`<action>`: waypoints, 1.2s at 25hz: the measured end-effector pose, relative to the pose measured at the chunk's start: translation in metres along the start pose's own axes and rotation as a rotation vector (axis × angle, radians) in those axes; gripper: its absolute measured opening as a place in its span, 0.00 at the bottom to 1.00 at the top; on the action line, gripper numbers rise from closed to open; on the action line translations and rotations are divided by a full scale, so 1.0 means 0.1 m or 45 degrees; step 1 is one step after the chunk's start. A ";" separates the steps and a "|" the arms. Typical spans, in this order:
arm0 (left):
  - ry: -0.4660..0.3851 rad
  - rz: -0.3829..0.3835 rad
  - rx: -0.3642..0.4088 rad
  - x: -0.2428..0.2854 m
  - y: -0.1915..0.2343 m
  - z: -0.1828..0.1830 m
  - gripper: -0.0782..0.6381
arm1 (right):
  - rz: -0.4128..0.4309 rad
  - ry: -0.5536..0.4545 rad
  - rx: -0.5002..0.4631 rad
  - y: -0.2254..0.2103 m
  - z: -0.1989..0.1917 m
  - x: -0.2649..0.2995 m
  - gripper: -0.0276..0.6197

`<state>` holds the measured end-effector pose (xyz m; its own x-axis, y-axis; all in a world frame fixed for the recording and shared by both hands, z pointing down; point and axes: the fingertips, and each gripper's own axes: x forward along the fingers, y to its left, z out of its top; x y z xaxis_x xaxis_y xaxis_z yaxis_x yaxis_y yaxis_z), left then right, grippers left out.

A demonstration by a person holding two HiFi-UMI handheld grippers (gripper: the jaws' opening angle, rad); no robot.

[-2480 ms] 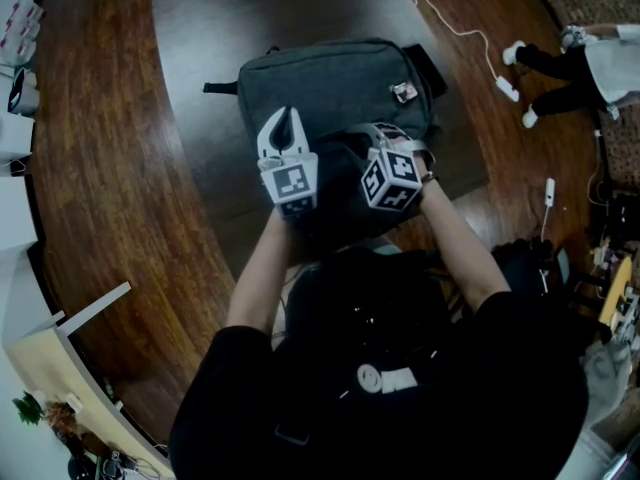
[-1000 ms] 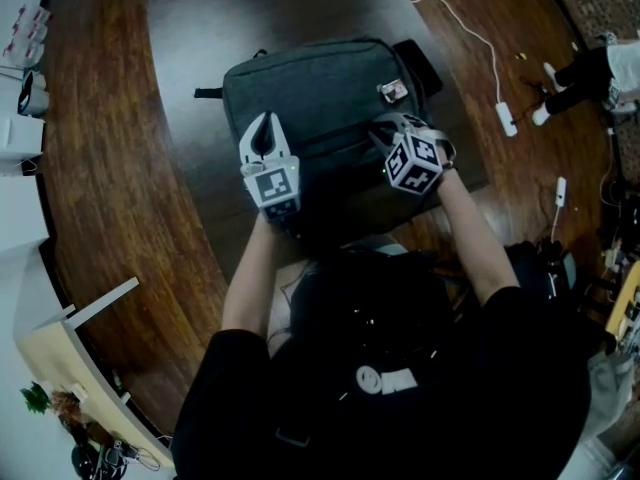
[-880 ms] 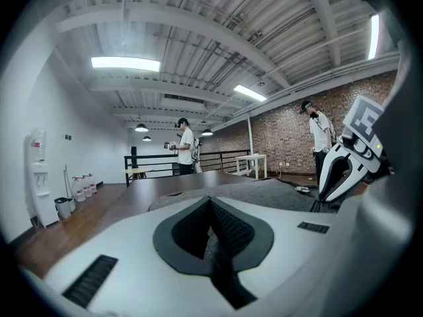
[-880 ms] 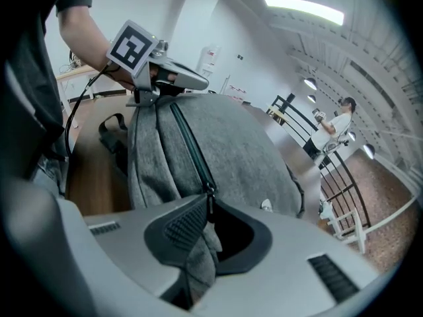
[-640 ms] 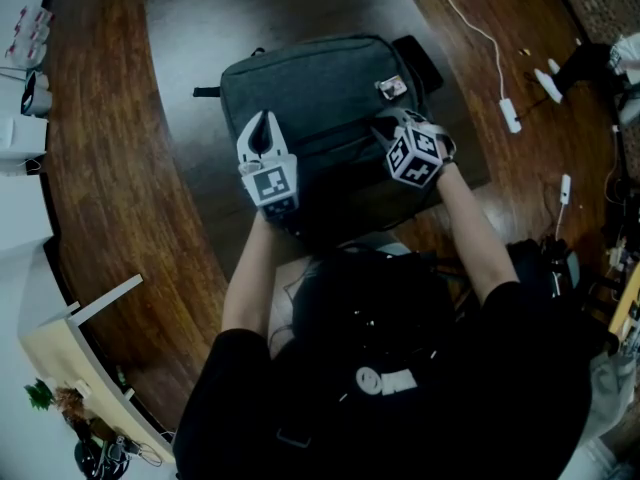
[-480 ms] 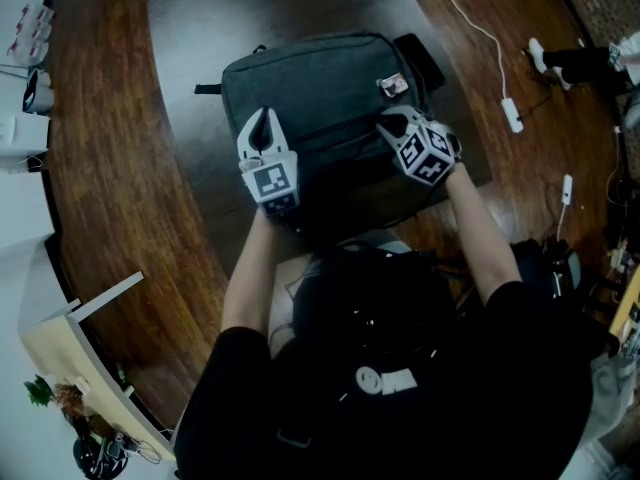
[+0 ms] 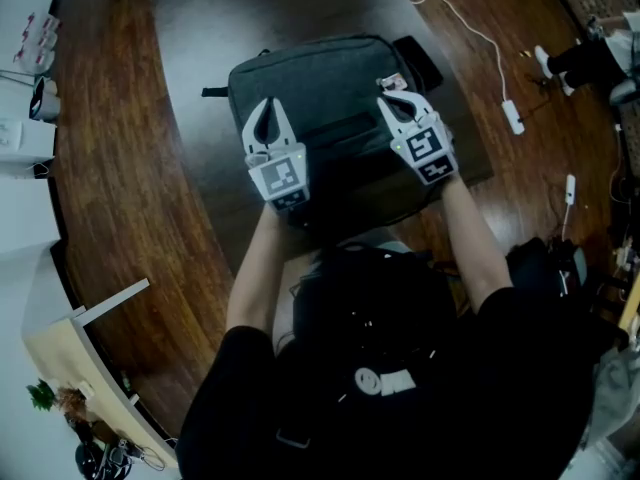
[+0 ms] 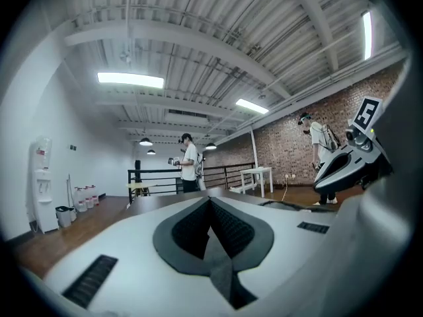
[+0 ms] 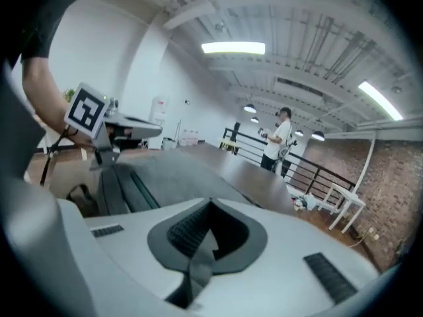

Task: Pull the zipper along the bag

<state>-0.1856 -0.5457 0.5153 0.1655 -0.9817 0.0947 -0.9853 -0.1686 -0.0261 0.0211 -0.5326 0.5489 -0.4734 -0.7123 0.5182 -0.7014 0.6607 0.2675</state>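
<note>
Bag (image 7: 330, 78) lies on the table (image 7: 200, 28), straight ahead of you. Your left gripper (image 7: 270, 104) is over the bag's near-left part and your right gripper (image 7: 396, 100) over its near-right part. They sit side by side, well apart. The bag's strap (image 7: 214, 92) sticks out to the left. Cable (image 7: 470, 33) and plug block (image 7: 513, 116) lie on the floor right of the table. Another person (image 7: 590, 63) is beyond them, far right.

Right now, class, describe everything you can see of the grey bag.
The bag is a dark grey fabric backpack lying flat on the dark table. A dark zip line crosses its front, a small tag sits near its far right corner, and a strap loop sticks out at the left. The left gripper and the right gripper, whose jaws have just closed, hold nothing of it.
</note>
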 end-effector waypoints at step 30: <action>-0.378 0.043 0.068 -1.50 -1.13 1.41 0.12 | 0.054 -0.764 0.337 0.91 1.27 -1.58 0.06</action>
<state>-0.0936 -0.3923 0.3639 0.1453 -0.9686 -0.2017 -0.9882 -0.1322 -0.0771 -0.0358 -0.3898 0.3876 -0.6647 -0.7461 -0.0399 -0.7468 0.6650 0.0078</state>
